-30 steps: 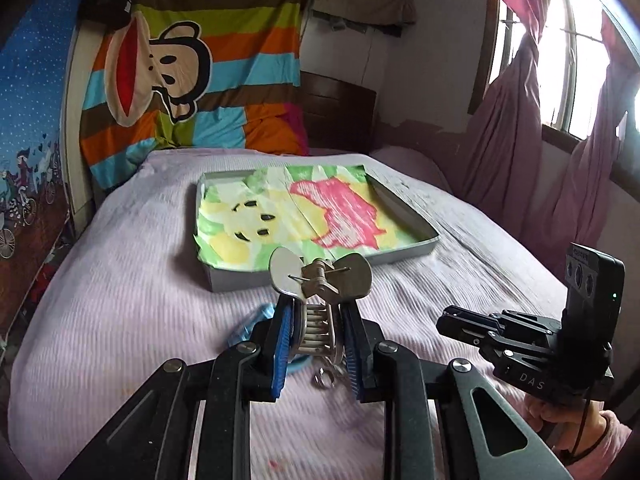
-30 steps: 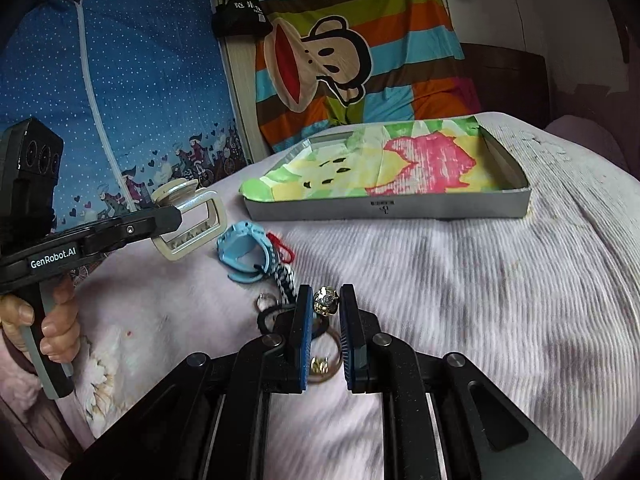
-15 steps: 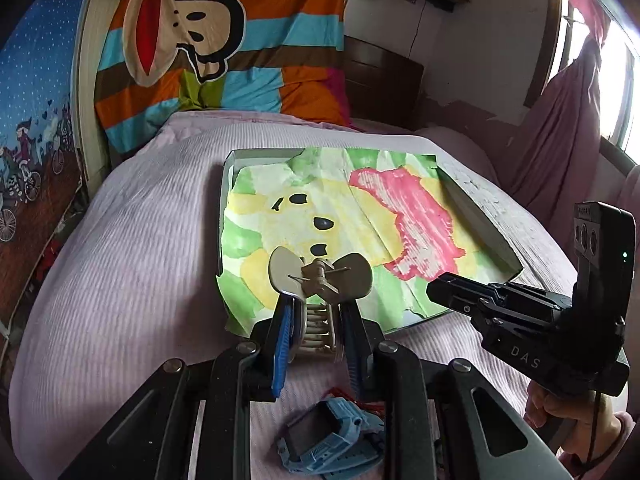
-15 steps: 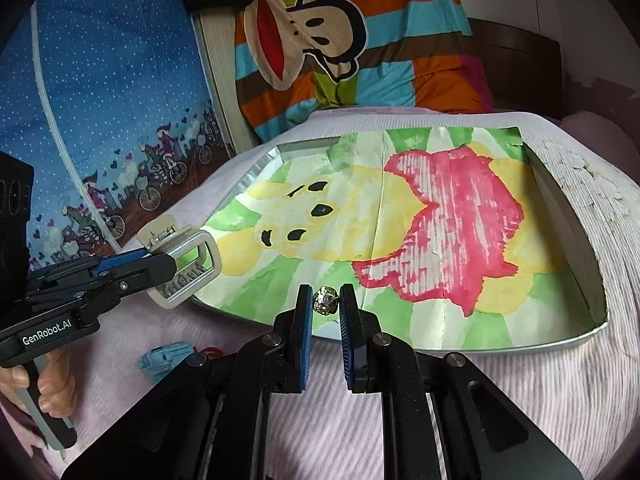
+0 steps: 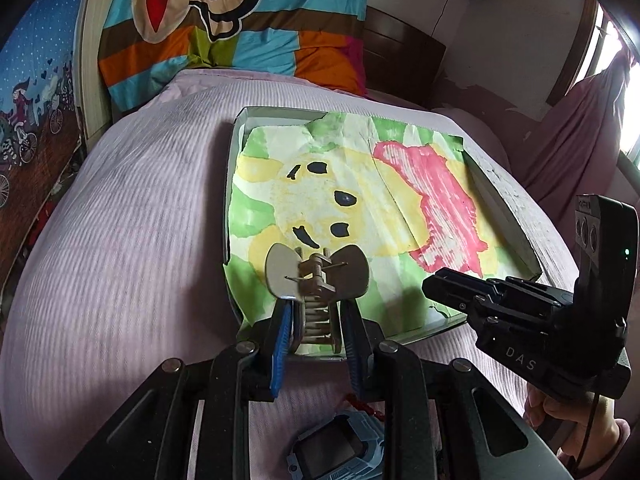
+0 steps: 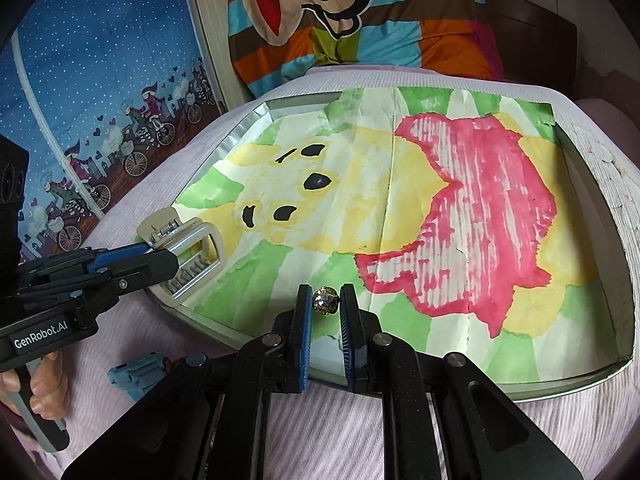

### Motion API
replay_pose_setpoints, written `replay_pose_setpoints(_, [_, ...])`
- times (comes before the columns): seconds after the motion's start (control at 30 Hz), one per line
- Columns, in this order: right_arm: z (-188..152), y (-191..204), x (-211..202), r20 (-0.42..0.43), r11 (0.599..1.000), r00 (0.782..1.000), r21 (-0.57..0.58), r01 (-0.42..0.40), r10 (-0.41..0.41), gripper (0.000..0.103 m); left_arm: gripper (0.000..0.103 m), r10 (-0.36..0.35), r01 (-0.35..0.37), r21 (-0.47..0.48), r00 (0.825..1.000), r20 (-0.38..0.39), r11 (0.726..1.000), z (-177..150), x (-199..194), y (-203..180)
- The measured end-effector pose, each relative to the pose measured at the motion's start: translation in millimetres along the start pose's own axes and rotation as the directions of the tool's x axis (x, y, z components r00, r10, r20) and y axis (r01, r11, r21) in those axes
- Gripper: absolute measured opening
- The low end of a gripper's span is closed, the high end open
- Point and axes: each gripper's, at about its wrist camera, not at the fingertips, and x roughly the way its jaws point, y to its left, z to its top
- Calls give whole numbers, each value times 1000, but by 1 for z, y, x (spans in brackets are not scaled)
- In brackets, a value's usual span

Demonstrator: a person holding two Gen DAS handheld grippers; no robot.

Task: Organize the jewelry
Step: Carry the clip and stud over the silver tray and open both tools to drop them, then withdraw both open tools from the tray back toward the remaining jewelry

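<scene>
A shallow grey tray (image 5: 233, 168) lined with a painted yellow, green and pink paper lies on the bed; it also shows in the right wrist view (image 6: 592, 184). My left gripper (image 5: 317, 312) is shut on a beige claw hair clip (image 5: 316, 280) and holds it above the tray's near left corner; the clip (image 6: 188, 248) shows in the right wrist view too. My right gripper (image 6: 325, 312) is shut on a small sparkly bead ornament (image 6: 325, 301) above the tray's near edge. The right gripper (image 5: 452, 284) shows from the side in the left wrist view.
A blue toy watch (image 5: 340, 454) with a red cord lies on the lilac bedspread (image 5: 120, 240) in front of the tray; it also shows in the right wrist view (image 6: 138, 372). A striped monkey-print blanket (image 5: 224, 20) hangs at the bed's head. Pink curtains (image 5: 580, 128) hang at right.
Both grippers have moved forward from the bedspread to above the tray's near edge, each still holding its item. The blue watch stays behind on the bed.
</scene>
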Motion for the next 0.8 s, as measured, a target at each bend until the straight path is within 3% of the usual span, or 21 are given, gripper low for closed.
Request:
replay_pose_setpoints(0.1, [-3, -1, -1, 7, 1000, 1000, 2, 6, -6, 24, 30, -10, 10, -3, 1000, 18, 1000, -5, -4, 3])
replay_pose_setpoints(0.23, [-11, -6, -10, 57, 1000, 998, 14, 13, -14, 38, 49, -30, 31, -12, 997, 67, 999, -11, -18, 2])
replay_pose_setpoints(0.37, [-24, -11, -31, 157, 999, 987, 44, 19, -26, 49, 69, 19, -19, 0, 988, 151, 1000, -19, -39, -6])
replay_pose_setpoints(0.47, [-37, -11, -52, 245, 998, 969, 61, 21, -35, 67, 81, 41, -41, -3, 976, 212, 999, -26, -55, -8])
replay_pose_setpoints(0.53, [-46, -9, -67, 298, 997, 954, 70, 19, -39, 81, 96, 65, -65, -8, 964, 259, 998, -34, -67, -10])
replay_pose_setpoints(0.63, [-59, -9, -94, 380, 996, 925, 85, -2, -31, 99, 103, 73, -79, 5, 941, 332, 997, -49, -85, -15])
replay_pose_setpoints(0.8, [-84, -1, -131, 469, 997, 883, 77, 5, -41, 102, 103, 81, -107, 44, 912, 402, 993, -75, -107, -24])
